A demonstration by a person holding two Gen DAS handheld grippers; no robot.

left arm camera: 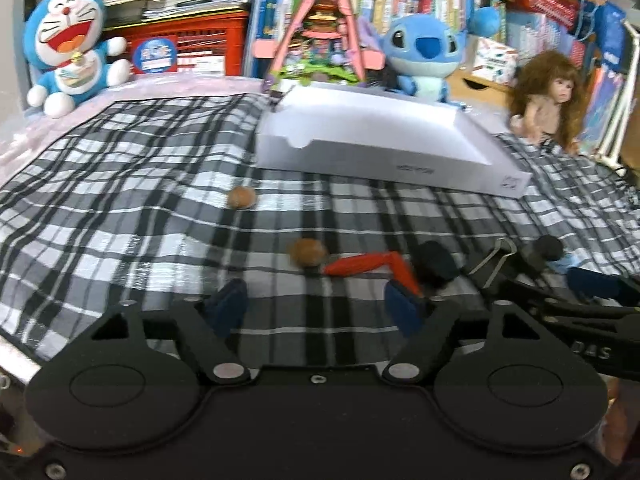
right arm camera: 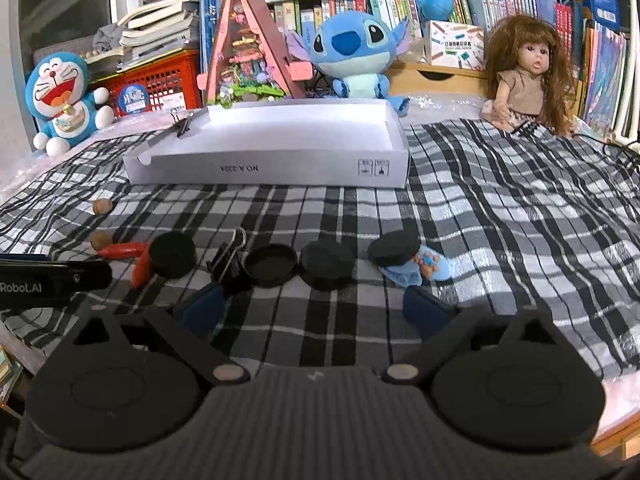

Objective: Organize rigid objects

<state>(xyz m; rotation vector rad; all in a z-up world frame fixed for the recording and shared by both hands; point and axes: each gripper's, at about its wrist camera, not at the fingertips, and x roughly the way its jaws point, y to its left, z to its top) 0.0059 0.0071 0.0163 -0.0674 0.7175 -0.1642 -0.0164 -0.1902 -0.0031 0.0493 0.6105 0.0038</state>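
1. Left tool (left arm camera: pixel 320 306): wide open, holding nothing, low over the checked cloth (left arm camera: pixel 120 200) on the tabletop.
2. Right tool (right arm camera: pixel 316 312): also wide open and empty, just in front of the row of small things.
3. Small things in a row on the cloth: two brown nuts (right arm camera: pixel 102 206), two red chili shapes (right arm camera: pixel 124 250), a black clip (right arm camera: pixel 228 262), four round black lids (right arm camera: pixel 173 254) and a blue toy piece (right arm camera: pixel 424 266).
4. White box (right arm camera: pixel 264 168) behind the row, open on top, with one more clip (right arm camera: pixel 183 125) on its left wall.
5. Nuts: probably hard, light and round, so likely to roll; best pinched across the middle.
6. Chili shapes: thin and smooth, maybe slippery; best held at the thick middle.
7. Lids: look stiff and light; best pinched across the round sides.
8. Clip: small and probably hard; best held by the black body, not the wire arms.
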